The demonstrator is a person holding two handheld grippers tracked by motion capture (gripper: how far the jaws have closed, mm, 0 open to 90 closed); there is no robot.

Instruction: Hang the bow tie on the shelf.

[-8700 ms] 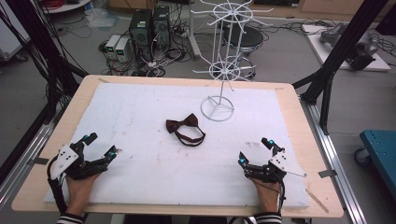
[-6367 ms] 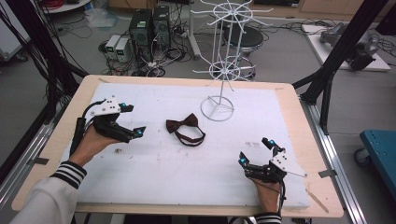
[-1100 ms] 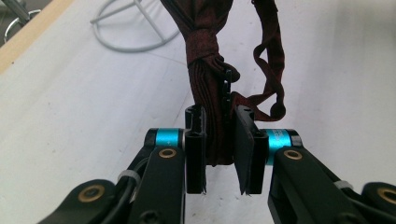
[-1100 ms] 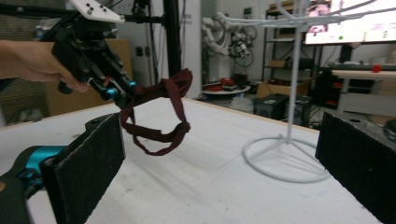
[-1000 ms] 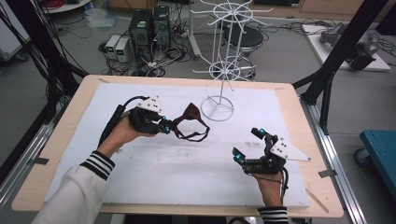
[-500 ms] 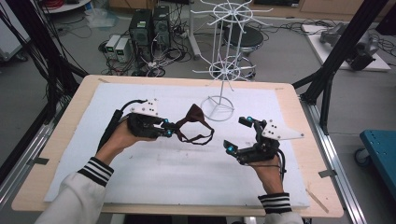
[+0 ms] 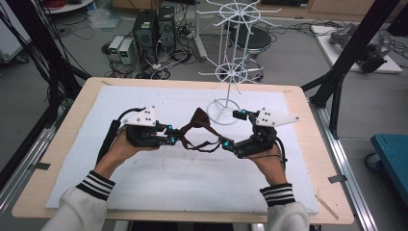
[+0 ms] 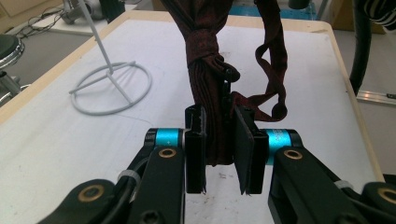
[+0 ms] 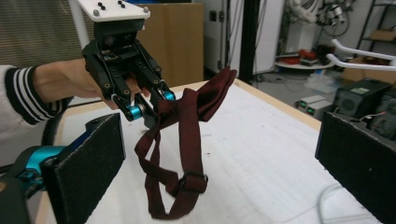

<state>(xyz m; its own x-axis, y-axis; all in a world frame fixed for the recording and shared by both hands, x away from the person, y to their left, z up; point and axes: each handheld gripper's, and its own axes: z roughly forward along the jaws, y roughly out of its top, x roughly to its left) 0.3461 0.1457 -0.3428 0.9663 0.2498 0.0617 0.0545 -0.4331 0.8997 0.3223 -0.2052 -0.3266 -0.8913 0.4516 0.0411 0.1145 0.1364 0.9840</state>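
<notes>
Left gripper (image 7: pixel 175 135) is clamped tight, raised above the surface's middle; right gripper (image 7: pixel 230 129) faces it, jaws spread wide.

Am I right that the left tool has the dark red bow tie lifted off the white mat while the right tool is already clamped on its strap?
Not quite. The left tool does hold the bow tie lifted, but the right tool is open; the right gripper view shows its pads wide apart, the strap hanging untouched between them.
</notes>
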